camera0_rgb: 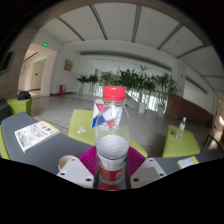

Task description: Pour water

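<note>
Gripping the bottle (111,140) between its two fingers, the gripper (111,172) has the task's thing firmly in hand: both magenta pads (89,160) press against the lower body of the clear plastic bottle, one at either side, with no gap that I can make out. The bottle stands upright, dead ahead at twelve o'clock from the fingertips, its red cap (114,94) still screwed on top and a red, white and blue label (106,116) wrapped round its upper part. Whether it rests on the table or is lifted slightly cannot be told from this view.

Judging from that, the task is at an early stage. The grasp looks done; the pouring is not. The bottle shows no tilt, and with the cap on no water could leave it yet. No cup or other vessel to receive the water is plainly visible near the fingers, so the target cannot be named.

Around it, a grey table (40,150) spreads out at about nine to ten o'clock, with a printed sheet of paper (36,134) lying on it. Yellow-green chairs (84,123) stand beyond the bottle at eleven and two o'clock. A second small bottle (181,126) stands well apart at about two o'clock. Far behind, at twelve o'clock, a row of potted plants (130,82) lines a bright hall.

What remains, as I judge it: uncap, bring the bottle over a vessel, and tip it.
</note>
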